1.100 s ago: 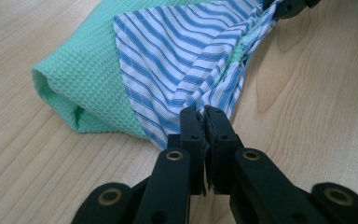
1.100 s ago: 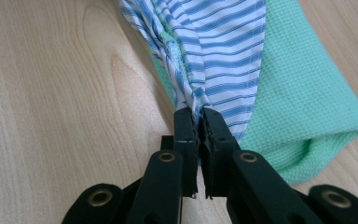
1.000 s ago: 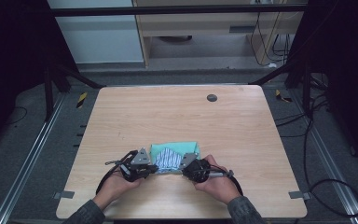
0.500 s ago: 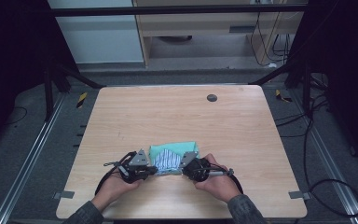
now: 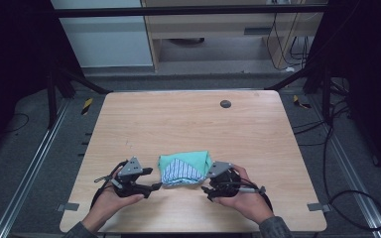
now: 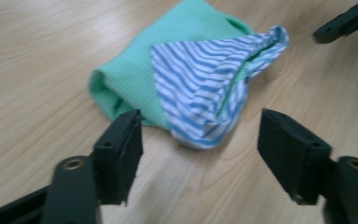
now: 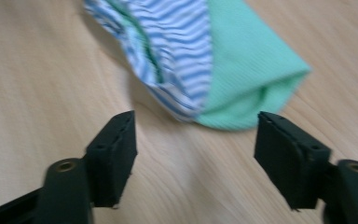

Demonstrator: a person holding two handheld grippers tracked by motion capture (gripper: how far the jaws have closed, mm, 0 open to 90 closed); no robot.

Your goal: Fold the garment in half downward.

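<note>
A folded cloth (image 5: 184, 168), mint green with a blue-and-white striped panel on top, lies on the wooden table (image 5: 178, 124) near its front edge. My left gripper (image 5: 155, 187) sits just left of it, and its jaws have just been opening. In the left gripper view the cloth (image 6: 135, 79) lies just ahead of the open left gripper (image 6: 205, 156), untouched by the pads. My right gripper (image 5: 206, 188) sits at the cloth's right, its jaws also just opened. The right gripper view has the cloth (image 7: 247, 70) beyond the open right gripper (image 7: 203, 156).
A small dark round disc (image 5: 225, 103) is set in the table's far side. Black frame posts and cables (image 5: 327, 124) surround the table on the floor. A yellow-black tool (image 5: 87, 105) lies off the left edge.
Both grippers have let go of the cloth and drawn back from it towards the front edge, jaws now apart. The cloth stays folded in place.
</note>
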